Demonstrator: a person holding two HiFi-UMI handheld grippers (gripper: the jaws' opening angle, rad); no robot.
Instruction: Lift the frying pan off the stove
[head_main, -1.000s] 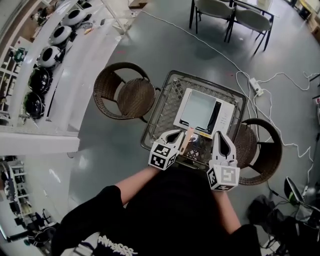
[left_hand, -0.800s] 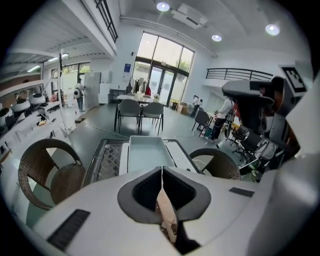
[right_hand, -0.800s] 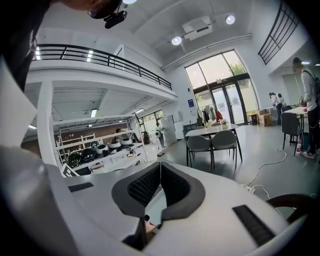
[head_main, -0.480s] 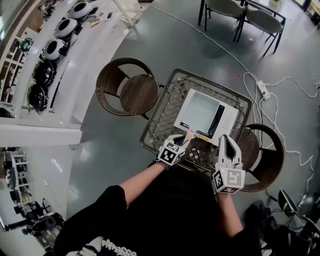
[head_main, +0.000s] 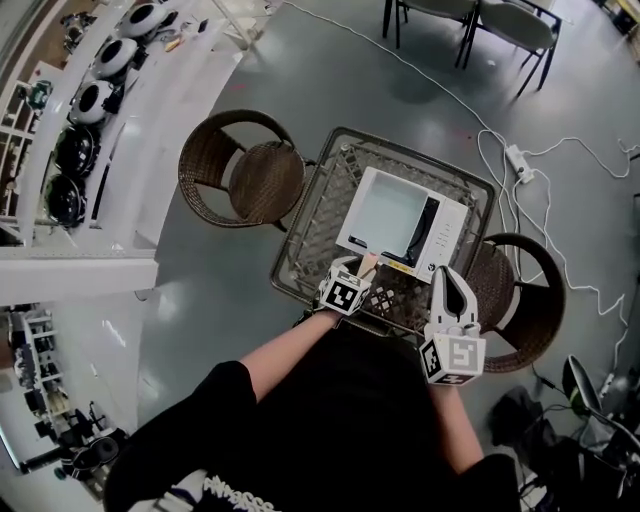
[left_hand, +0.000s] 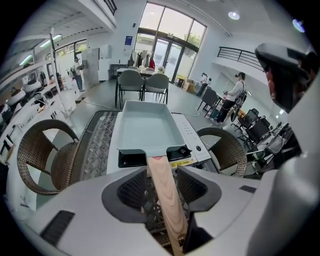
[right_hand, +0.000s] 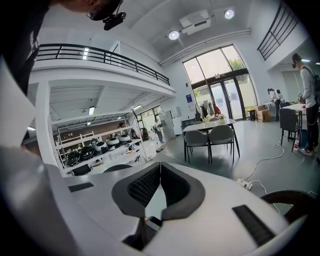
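L tool (left_hand: 162, 187): jaws opening, wooden handle (left_hand: 166, 202) runs btwn them, pads not pressing it. Square grey frying pan (left_hand: 147, 130) sits flat on white stove (head_main: 447, 236), on woven tabletop (head_main: 318, 215). R tool (right_hand: 160, 167): jaws together, empty, near stove's front-right corner.

Square pale-blue frying pan (left_hand: 145, 129) — flat on the white stove (left_hand: 193, 142) (wooden handle (left_hand: 165, 195) out over its near edge)
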